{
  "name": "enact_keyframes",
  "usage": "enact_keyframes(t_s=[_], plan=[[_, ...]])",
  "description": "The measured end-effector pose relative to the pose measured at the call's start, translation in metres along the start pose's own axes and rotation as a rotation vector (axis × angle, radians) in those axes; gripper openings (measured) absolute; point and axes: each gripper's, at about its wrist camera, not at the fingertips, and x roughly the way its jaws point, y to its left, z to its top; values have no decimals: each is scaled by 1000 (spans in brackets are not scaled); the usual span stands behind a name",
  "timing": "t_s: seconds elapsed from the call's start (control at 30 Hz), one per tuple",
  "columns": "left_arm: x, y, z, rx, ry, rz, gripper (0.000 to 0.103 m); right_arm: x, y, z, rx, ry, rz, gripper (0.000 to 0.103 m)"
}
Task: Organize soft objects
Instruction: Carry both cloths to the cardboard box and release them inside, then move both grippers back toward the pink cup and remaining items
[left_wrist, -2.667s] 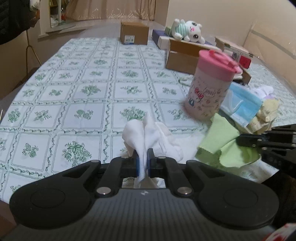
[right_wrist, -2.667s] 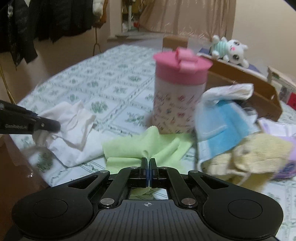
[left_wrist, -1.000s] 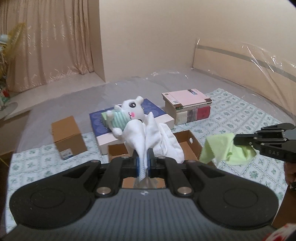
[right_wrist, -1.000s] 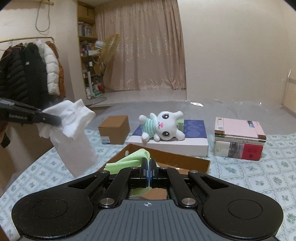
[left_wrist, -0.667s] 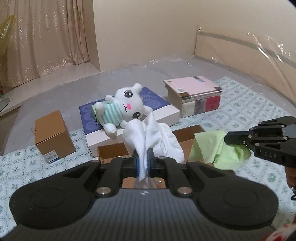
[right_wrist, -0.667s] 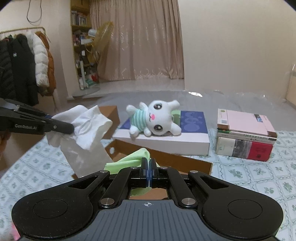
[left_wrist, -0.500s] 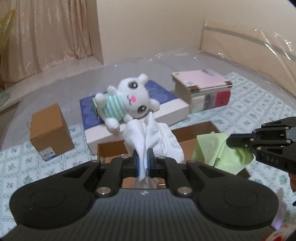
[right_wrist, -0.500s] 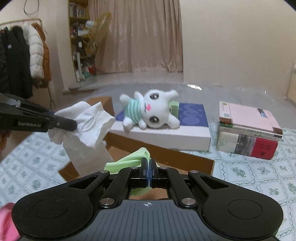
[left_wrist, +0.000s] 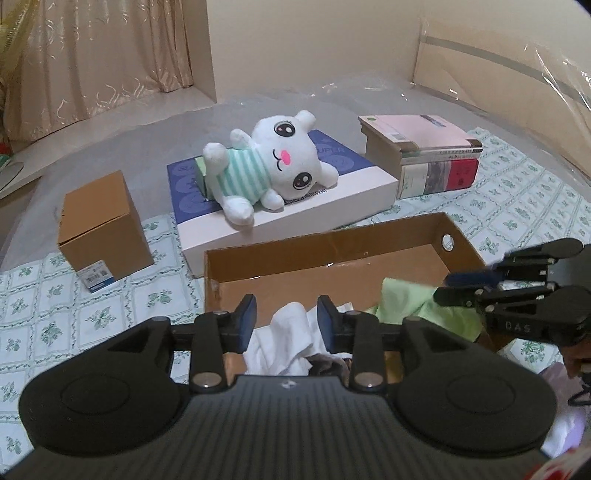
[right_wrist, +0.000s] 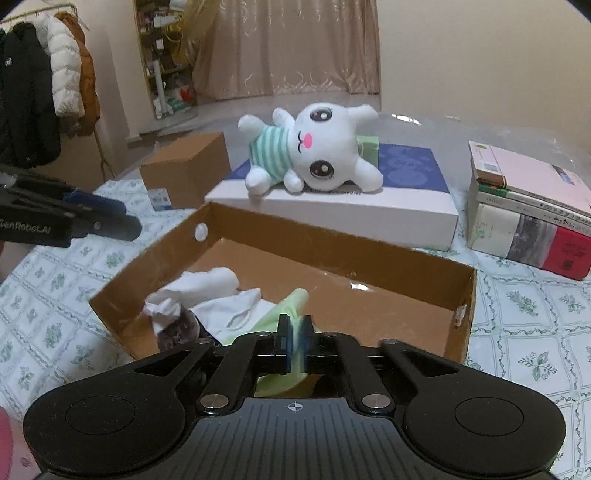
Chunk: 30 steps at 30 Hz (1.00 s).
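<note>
Both cloths now in box (right_wrist: 424, 271), claws opening.

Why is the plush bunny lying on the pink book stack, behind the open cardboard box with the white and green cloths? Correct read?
Not quite. The plush bunny lies on the flat white-and-blue box, not the pink book stack beside it; the left wrist view shows this. The rest holds: the white cloth and green cloth are in the open cardboard box.

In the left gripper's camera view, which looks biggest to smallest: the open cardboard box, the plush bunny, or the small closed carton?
1. Open cardboard box.
2. Plush bunny.
3. Small closed carton, though it looks nearly the bunny's size.
</note>
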Motion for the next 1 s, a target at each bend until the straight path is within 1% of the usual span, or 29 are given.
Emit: enact_keyframes(t_s=[0.03,0.07,0.2,0.33,0.43,0.53,0.6,0.7,0.87,1.0], plan=[[-7,1,-1,-6,-6,1,35,-5,-1,1,16,-15,0,66],[-14,1,-2,-12,-13,1,37,-11,-1,3,30,-33,2,67],[-45,1,-7,-44,-47,6,38,-41,3,12,39,-61,0,67],[-85,-1,-20,-118,-101,16,50,-81,12,10,51,-90,10,67],[-112,-7,-32,-151,-125,34,56,-111,21,4,57,-113,14,67],[-143,-17,-47,-176,-160,57,65,-143,32,-6,66,-134,16,67],[-163,-24,-57,-199,-186,66,66,-165,40,-15,69,-152,23,67],[-187,-34,-72,-241,-213,71,72,-195,52,-29,67,-173,17,67],[-225,-57,-103,-268,-257,93,74,-237,71,-55,76,-221,16,67],[-249,-75,-130,-295,-276,83,74,-266,82,-84,115,-248,13,67]])
